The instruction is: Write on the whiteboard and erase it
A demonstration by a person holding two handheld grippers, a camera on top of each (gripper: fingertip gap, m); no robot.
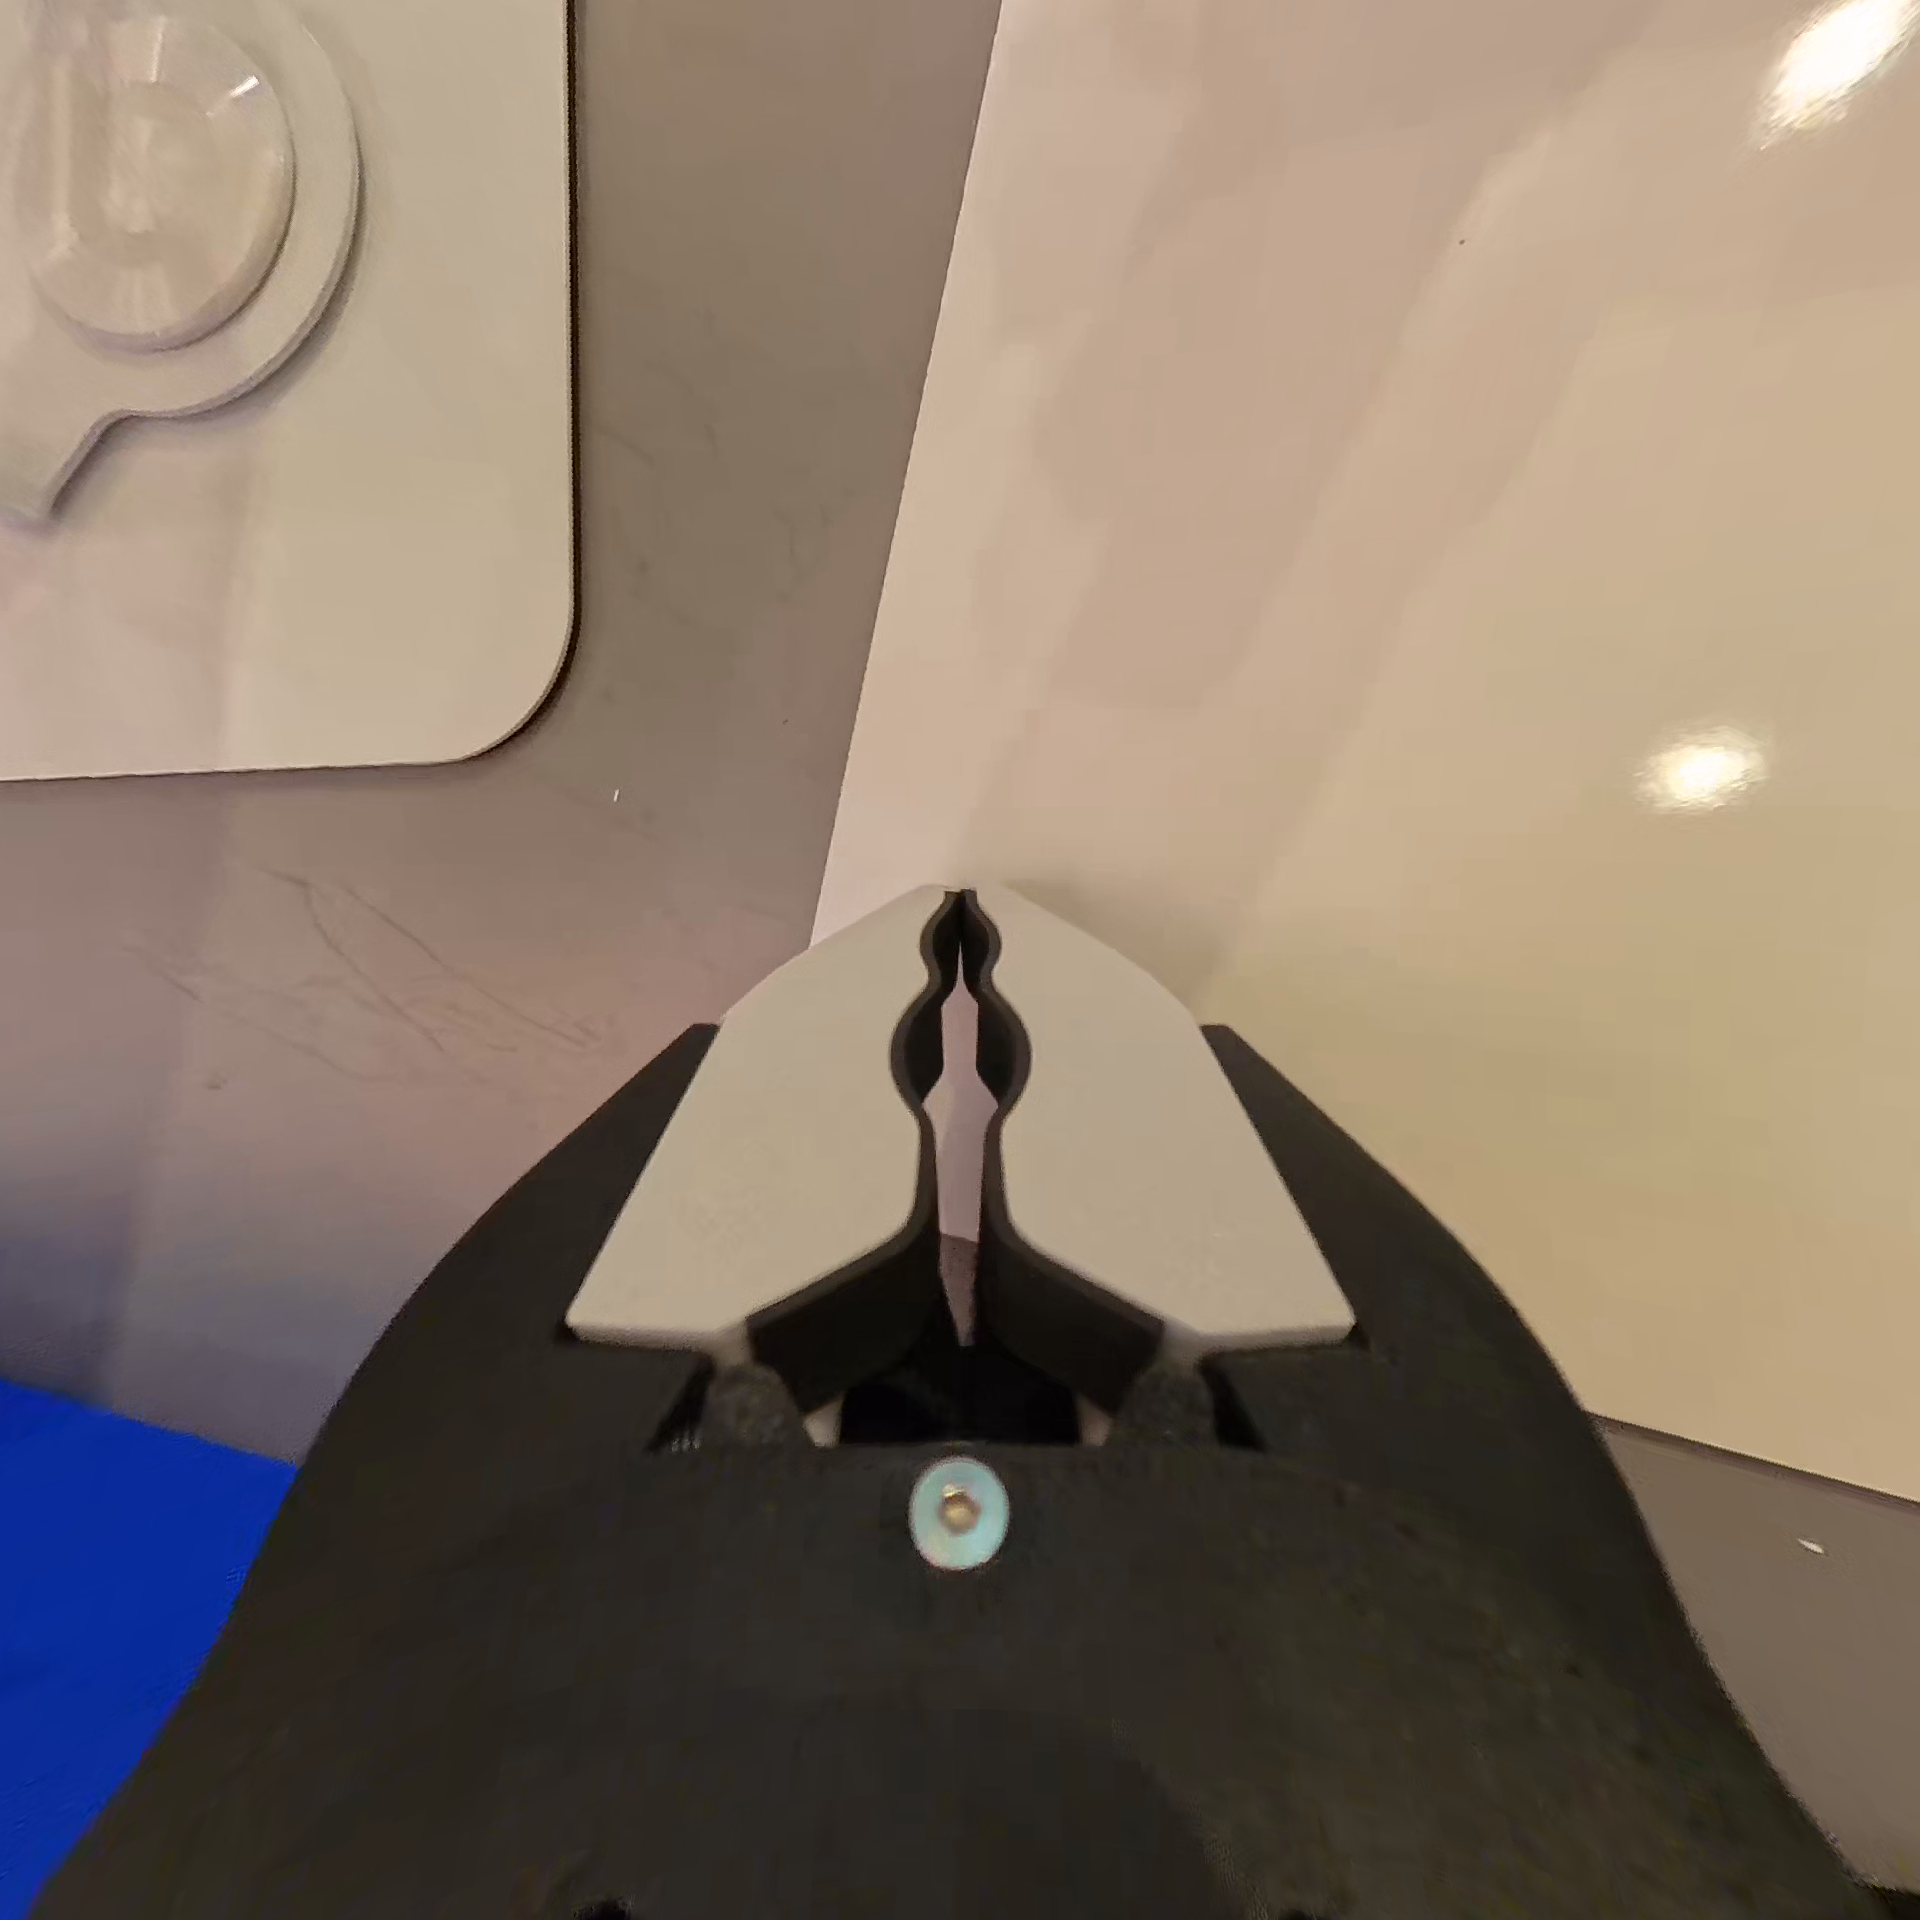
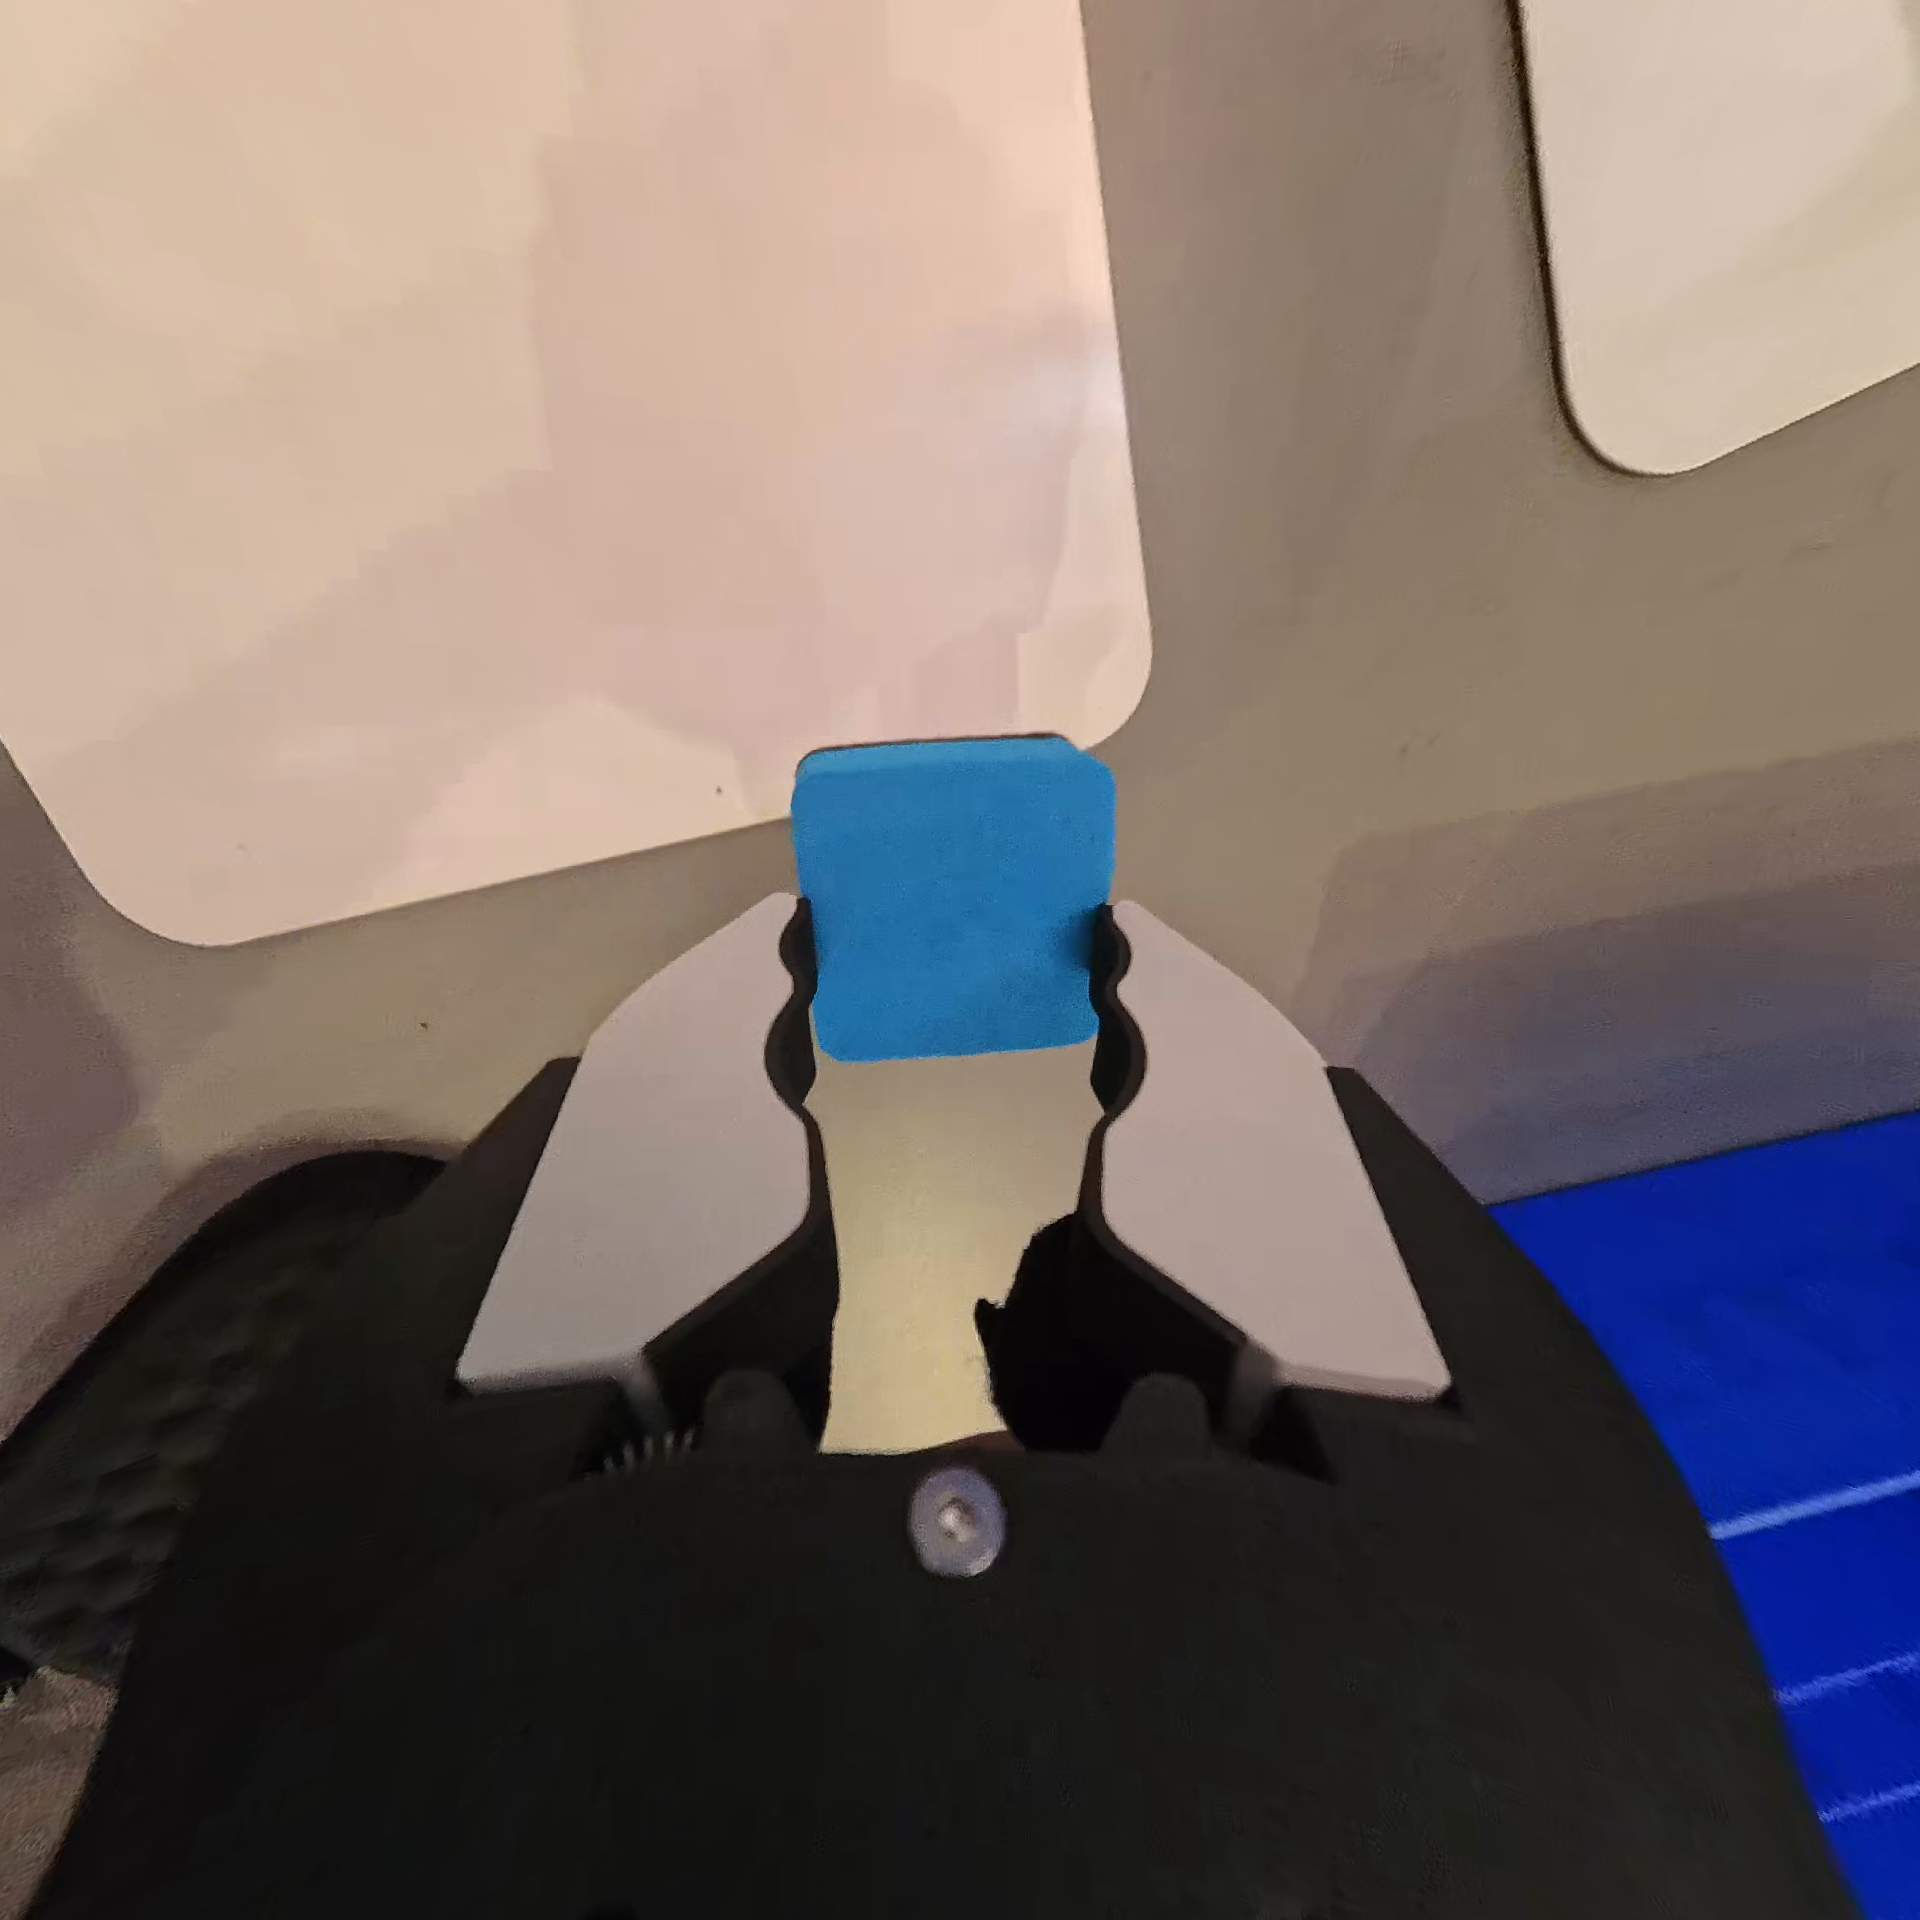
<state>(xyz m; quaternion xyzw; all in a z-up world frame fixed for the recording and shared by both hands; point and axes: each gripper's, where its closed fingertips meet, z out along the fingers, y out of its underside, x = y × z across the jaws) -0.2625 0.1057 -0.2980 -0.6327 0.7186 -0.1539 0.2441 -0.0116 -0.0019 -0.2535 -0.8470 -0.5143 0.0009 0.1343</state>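
In the left wrist view the white whiteboard [image 1: 1403,520] lies on the grey table [image 1: 416,987], filling the right side. My left gripper [image 1: 961,899] is shut with its pads together and nothing shows between them; its tips sit over the board close to its left edge. In the right wrist view my right gripper [image 2: 951,920] is shut on a blue square eraser [image 2: 951,894], with both pads against its sides. The eraser is at the lower right corner of the whiteboard [image 2: 520,416]. No writing shows on the visible part of the board.
A second white board [image 1: 364,520] with a clear round knob piece [image 1: 156,187] lies at upper left; it also shows in the right wrist view [image 2: 1745,208]. A bright blue mat [image 2: 1714,1455] lies at lower right. A dark textured object [image 2: 156,1403] sits at lower left. Tip to tip, the grippers are about 30 cm apart.
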